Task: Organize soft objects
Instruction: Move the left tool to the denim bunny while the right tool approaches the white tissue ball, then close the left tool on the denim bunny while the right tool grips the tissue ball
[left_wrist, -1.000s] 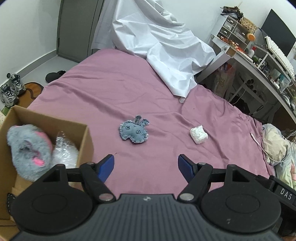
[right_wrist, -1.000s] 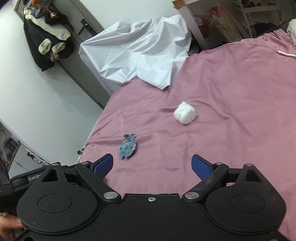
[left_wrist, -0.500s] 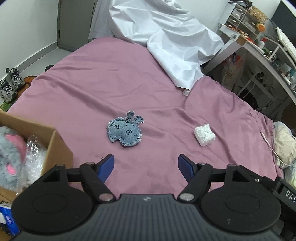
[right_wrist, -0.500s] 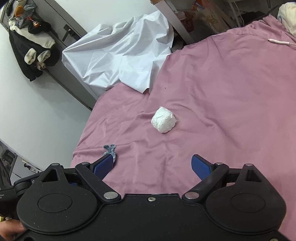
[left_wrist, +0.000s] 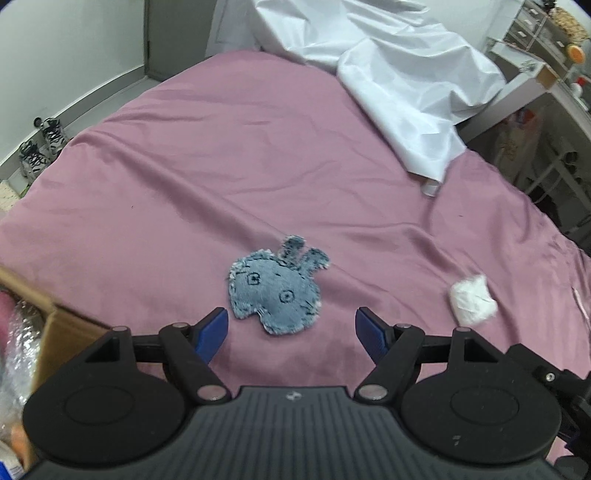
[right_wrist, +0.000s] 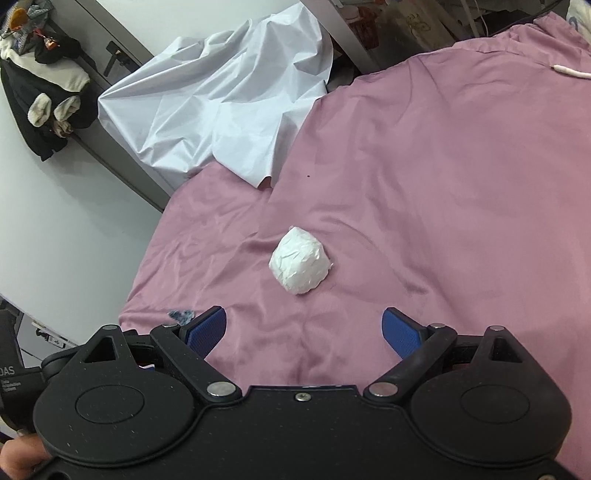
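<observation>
**Room: bedroom, bed in the middle, desk clutter to one side**

Bed (left_wrist: 258, 155) takes up most of both views, covered in a wrinkled mauve sheet. White sheet (left_wrist: 399, 88) crumpled and draped over its far end, one corner spilling onto the mauve. Walls (right_wrist: 74, 229) plain white; grey door (left_wrist: 177, 37) behind the bed in the left view. Pale floor, pair of sneakers (left_wrist: 40, 144) by the skirting. White desk (left_wrist: 532, 81) with small drawer units (left_wrist: 532, 26) on top at right, bags and clutter under it. Dark wardrobe door with handle (right_wrist: 114, 59) in the right view, dark clothes (right_wrist: 40, 92) hanging on it. Even indoor light, no hard shadows.
</observation>
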